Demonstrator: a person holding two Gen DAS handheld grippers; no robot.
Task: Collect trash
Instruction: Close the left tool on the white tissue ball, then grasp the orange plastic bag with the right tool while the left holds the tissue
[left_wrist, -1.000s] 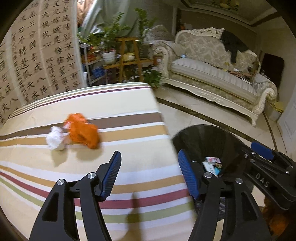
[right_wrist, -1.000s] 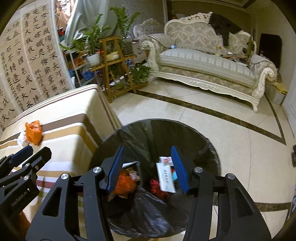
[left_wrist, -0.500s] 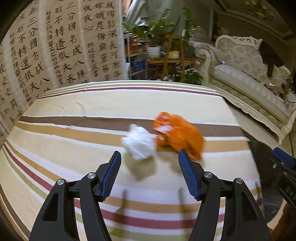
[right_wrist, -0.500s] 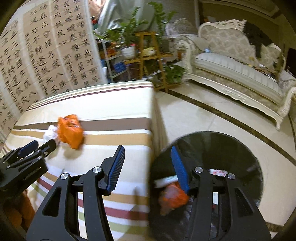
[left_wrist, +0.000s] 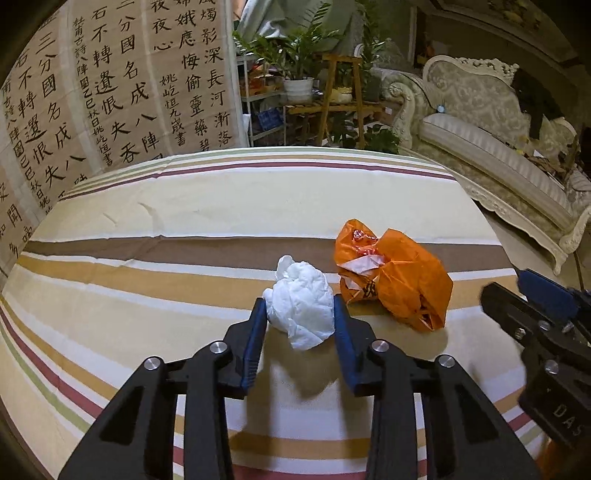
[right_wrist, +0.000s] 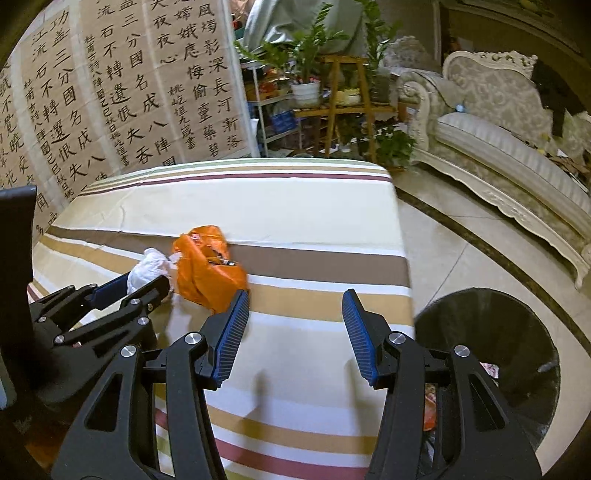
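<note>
The crumpled white tissue (left_wrist: 301, 304) is flanked by the closing jaws of the left gripper (left_wrist: 300, 319), whose pads are seen touching its sides. The right gripper (right_wrist: 295, 325) is held half open and empty over the striped table (right_wrist: 258, 199), near its right edge. Just beyond the tissue, the orange bag (left_wrist: 393, 278) is seen lying mid-table.

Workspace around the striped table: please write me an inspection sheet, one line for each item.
Surface: striped tablecloth covers the table.
Job's things: white crumpled tissue beside orange plastic bag; black-lined trash bin on the floor at the table's right, trash inside.
Clutter: nothing seen on the cloth besides these.
Grippers: left gripper closing, tissue between its pads; right gripper open, nothing in it, over the cloth.
Cables: nothing seen.
Surroundings: calligraphy screen, potted plants, pale sofa.
</note>
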